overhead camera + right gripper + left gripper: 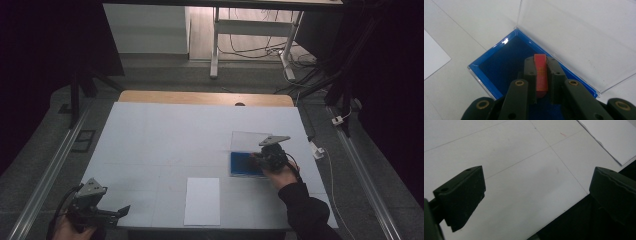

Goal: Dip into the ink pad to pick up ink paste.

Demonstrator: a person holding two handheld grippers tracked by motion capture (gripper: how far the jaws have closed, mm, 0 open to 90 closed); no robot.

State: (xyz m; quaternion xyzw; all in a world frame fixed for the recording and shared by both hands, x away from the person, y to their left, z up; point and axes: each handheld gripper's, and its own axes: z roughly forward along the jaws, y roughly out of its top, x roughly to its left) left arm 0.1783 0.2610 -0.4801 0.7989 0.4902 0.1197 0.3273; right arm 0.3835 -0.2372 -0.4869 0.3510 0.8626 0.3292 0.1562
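Item: small flat red-orange card (541, 72), pinched edgewise between the right gripper (540, 62) jaws, above the blue-lined tray of a clear plastic hinged case (499, 62) at right of the white table (165, 135). Likely light, stiff, slick; hold its long faces. Raised lid (579, 32) bounds the far side. Left gripper (536, 187): jaws spread, idle at near-left edge. White paper sheet (202, 201) near centre; ample room elsewhere.

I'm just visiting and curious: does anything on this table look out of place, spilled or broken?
Nothing stands out. The blue box lies flat with its clear lid open, the right gripper holds a small red piece over it, and the sheet of paper lies flat near the front edge. The left gripper is open.
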